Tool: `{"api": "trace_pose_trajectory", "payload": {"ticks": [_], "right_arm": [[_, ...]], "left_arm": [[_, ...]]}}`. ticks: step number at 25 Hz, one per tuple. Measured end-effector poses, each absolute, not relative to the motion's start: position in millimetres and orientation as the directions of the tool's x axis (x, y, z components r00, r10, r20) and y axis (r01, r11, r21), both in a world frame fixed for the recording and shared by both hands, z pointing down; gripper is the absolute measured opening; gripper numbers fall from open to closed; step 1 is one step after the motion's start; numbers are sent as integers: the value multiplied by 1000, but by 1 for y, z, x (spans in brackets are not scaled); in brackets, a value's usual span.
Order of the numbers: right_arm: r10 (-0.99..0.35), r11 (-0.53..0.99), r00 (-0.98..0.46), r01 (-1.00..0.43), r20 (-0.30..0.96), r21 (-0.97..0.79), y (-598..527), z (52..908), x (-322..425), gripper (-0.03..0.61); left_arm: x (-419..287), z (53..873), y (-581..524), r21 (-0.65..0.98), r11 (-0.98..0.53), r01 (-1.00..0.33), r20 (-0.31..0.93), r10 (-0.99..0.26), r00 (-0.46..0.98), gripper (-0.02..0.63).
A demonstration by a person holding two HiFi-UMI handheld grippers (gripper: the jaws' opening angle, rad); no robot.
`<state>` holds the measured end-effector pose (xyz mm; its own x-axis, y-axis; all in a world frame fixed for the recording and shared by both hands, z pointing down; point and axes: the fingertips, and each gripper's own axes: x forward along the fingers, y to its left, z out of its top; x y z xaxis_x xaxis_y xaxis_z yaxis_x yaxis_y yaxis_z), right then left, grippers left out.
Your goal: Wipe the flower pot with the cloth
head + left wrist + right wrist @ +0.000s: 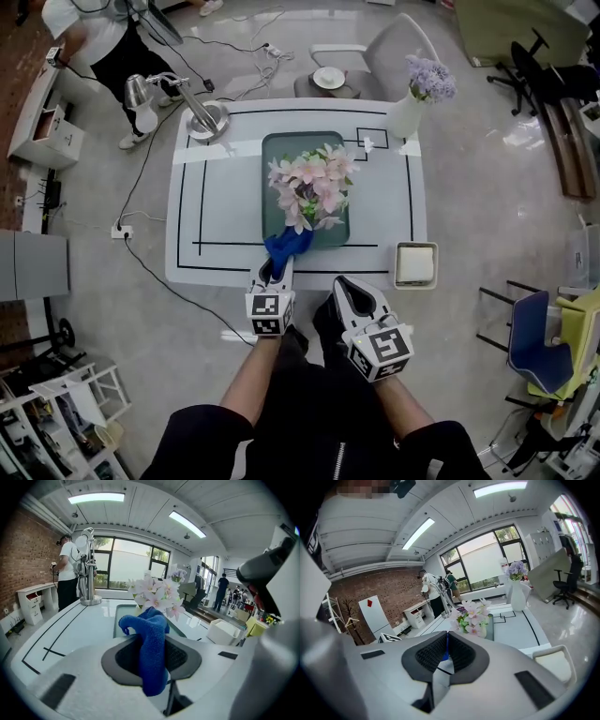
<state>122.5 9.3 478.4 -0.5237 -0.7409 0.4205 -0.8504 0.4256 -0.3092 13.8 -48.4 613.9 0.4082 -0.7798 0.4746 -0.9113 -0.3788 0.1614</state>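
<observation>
A pot of pink flowers stands on a dark green tray in the middle of the white table; the blooms hide the pot itself from above. My left gripper is at the table's near edge, shut on a blue cloth that bunches up just short of the flowers. In the left gripper view the cloth hangs between the pads, with the flowers right behind it. My right gripper is shut and holds nothing, off the table's near edge; its view shows the flowers ahead.
A silver desk lamp stands at the far left corner and a white vase of purple flowers at the far right. A white box sits at the near right corner. A chair and a person are beyond the table.
</observation>
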Motion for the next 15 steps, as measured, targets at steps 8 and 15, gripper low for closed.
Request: {"api": "trace_pose_trajectory", "payload": {"ticks": [8, 15], "right_arm": [[-775, 418, -494, -868, 395, -267, 44, 464, 75, 14], [-807, 392, -452, -891, 380, -228, 79, 451, 51, 14]], "left_arm": [[-30, 563, 8, 146, -476, -867, 387, -779, 493, 103], [-68, 536, 61, 119, -536, -836, 416, -737, 532, 103]]}}
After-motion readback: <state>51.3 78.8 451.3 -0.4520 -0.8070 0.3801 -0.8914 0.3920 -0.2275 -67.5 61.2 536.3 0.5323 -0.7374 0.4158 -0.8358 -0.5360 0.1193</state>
